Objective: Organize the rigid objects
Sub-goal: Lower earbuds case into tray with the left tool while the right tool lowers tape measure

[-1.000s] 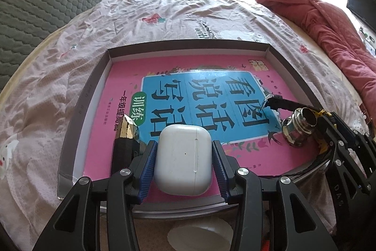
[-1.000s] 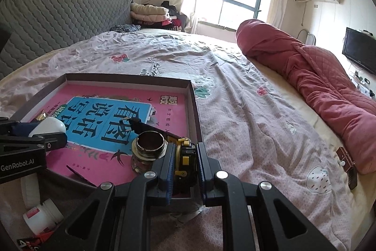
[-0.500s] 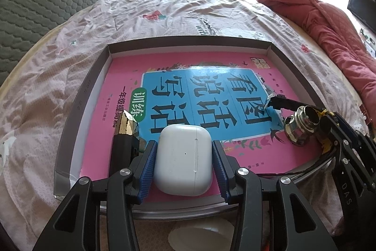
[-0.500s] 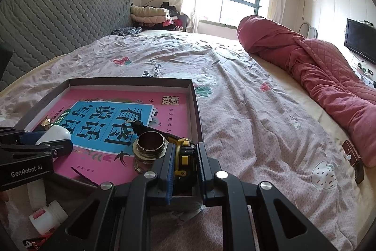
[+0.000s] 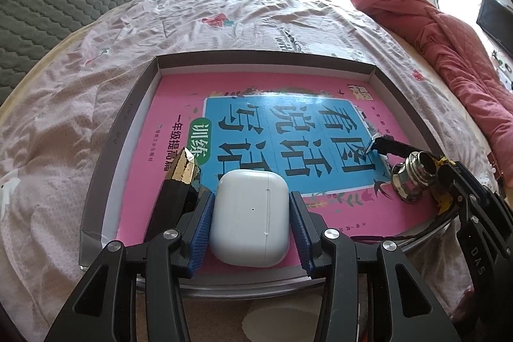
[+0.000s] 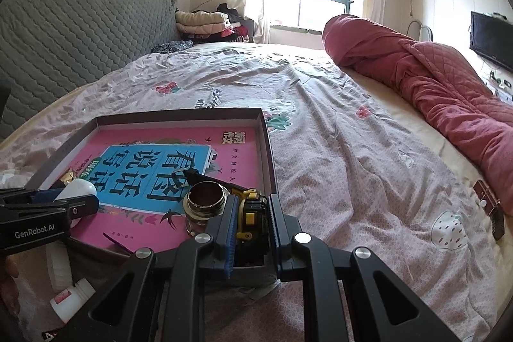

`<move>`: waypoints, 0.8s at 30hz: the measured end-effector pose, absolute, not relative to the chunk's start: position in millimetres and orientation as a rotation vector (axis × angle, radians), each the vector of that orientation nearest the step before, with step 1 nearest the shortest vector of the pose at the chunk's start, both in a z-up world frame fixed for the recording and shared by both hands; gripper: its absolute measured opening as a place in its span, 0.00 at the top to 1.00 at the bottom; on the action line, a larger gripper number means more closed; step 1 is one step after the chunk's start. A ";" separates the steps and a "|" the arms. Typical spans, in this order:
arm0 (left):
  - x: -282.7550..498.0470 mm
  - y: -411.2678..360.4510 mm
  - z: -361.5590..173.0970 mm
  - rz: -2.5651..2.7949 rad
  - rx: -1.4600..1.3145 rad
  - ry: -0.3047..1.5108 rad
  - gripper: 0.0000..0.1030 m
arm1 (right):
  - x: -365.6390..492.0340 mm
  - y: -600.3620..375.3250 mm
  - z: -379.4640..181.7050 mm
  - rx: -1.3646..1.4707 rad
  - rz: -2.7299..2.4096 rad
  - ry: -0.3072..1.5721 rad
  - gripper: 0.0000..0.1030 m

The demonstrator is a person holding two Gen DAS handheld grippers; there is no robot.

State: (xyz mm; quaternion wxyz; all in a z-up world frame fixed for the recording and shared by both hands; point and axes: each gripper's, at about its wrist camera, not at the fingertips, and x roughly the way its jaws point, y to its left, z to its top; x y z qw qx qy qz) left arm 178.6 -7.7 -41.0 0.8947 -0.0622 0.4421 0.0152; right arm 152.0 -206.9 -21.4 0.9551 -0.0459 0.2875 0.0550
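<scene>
Left gripper [image 5: 250, 225] is clamped on a white rounded plastic earbud case [image 5: 249, 218], its blue ribbed pads pressed to both long sides, low over the near edge of a shallow grey cardboard tray [image 5: 105, 156] lying on the bed. A pink and blue workbook cover [image 5: 272, 130] lines the tray floor. Just left of the case stands a black and gold faceted lipstick-like tube [image 5: 179, 181]. At the far right sit a shiny metal threaded fitting [image 5: 413, 178] and a black clip [image 5: 384, 146], with the other gripper just beside them.

From the right wrist view, the right gripper [image 6: 251, 225] has its jaws close together on a small yellow and black tape measure [image 6: 250, 218], at the tray's near right corner, just right of the metal fitting [image 6: 205, 202]. A white pill bottle [image 6: 72, 298] lies outside the tray at the lower left.

Judging by this, both items are about to be set down in the tray. To do it well, lower each until it rests on the workbook, keep the tape measure off the fitting and tray wall, keep the case off the tube, then part the jaws slowly, 1 gripper at a time.
</scene>
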 end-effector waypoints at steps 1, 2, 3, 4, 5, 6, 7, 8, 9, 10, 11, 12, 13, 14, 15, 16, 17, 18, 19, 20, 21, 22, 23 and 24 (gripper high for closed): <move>178.5 -7.2 -40.9 0.034 -0.129 0.917 0.54 | 152.0 -207.1 -21.3 -0.091 0.112 0.583 0.83; 178.5 -6.7 -40.9 0.036 -0.131 0.917 0.54 | 151.9 -207.3 -21.1 -0.091 0.112 0.582 0.83; 179.1 -6.2 -40.8 0.036 -0.132 0.919 0.54 | 151.5 -206.5 -21.1 -0.093 0.110 0.581 0.83; 179.3 -6.4 -40.5 0.037 -0.132 0.919 0.54 | 151.4 -206.2 -20.9 -0.093 0.110 0.580 0.83; 179.6 -6.5 -40.5 0.037 -0.133 0.920 0.54 | 151.8 -207.0 -21.0 -0.091 0.111 0.581 0.83; 179.6 -6.5 -40.6 0.038 -0.132 0.921 0.54 | 151.7 -206.9 -20.9 -0.089 0.112 0.581 0.83; 179.8 -7.0 -40.6 0.040 -0.130 0.921 0.54 | 151.6 -207.0 -20.9 -0.087 0.112 0.580 0.83; 179.9 -7.8 -40.5 0.040 -0.127 0.922 0.54 | 151.5 -207.5 -20.4 -0.081 0.112 0.576 0.83; 180.1 -8.6 -40.7 0.038 -0.125 0.923 0.54 | 151.5 -207.3 -20.2 -0.075 0.114 0.576 0.83; 180.4 -9.0 -40.8 0.037 -0.123 0.924 0.54 | 151.7 -208.2 -19.4 -0.072 0.115 0.577 0.83; 180.3 -9.3 -40.6 0.036 -0.122 0.924 0.54 | 151.8 -208.4 -19.2 -0.067 0.117 0.577 0.82; 180.3 -9.7 -40.8 0.037 -0.121 0.924 0.54 | 152.3 -209.5 -18.9 -0.063 0.118 0.577 0.82; 180.1 -9.6 -40.7 0.037 -0.118 0.924 0.54 | 152.3 -208.8 -18.9 -0.062 0.119 0.577 0.82; 179.8 -9.7 -40.8 0.037 -0.117 0.924 0.54 | 152.1 -209.7 -18.8 -0.062 0.120 0.578 0.81; 179.7 -9.9 -40.7 0.037 -0.117 0.924 0.54 | 151.9 -208.8 -18.9 -0.063 0.123 0.578 0.80; 179.7 -9.9 -40.7 0.037 -0.117 0.924 0.54 | 151.5 -208.7 -18.9 -0.065 0.125 0.578 0.78; 179.7 -9.8 -40.6 0.036 -0.119 0.924 0.54 | 151.1 -207.1 -18.9 -0.069 0.130 0.579 0.76; 179.8 -10.0 -40.7 0.037 -0.119 0.925 0.54 | 150.8 -206.2 -18.8 -0.073 0.130 0.576 0.75; 179.6 -10.4 -40.7 0.037 -0.119 0.925 0.54 | 150.8 -205.7 -18.5 -0.076 0.129 0.575 0.74; 179.3 -10.4 -40.7 0.036 -0.120 0.926 0.54 | 151.1 -206.0 -18.6 -0.077 0.130 0.574 0.74; 179.0 -10.2 -40.8 0.035 -0.122 0.926 0.54 | 151.3 -206.2 -18.5 -0.073 0.131 0.574 0.73; 178.6 -9.5 -40.8 0.035 -0.125 0.926 0.54 | 151.2 -207.1 -18.7 -0.069 0.133 0.574 0.73; 178.1 -9.1 -40.8 0.035 -0.127 0.927 0.54 | 150.9 -207.6 -18.9 -0.066 0.134 0.573 0.73; 177.5 -8.7 -40.6 0.033 -0.130 0.926 0.54 | 150.6 -207.8 -18.6 -0.065 0.131 0.571 0.73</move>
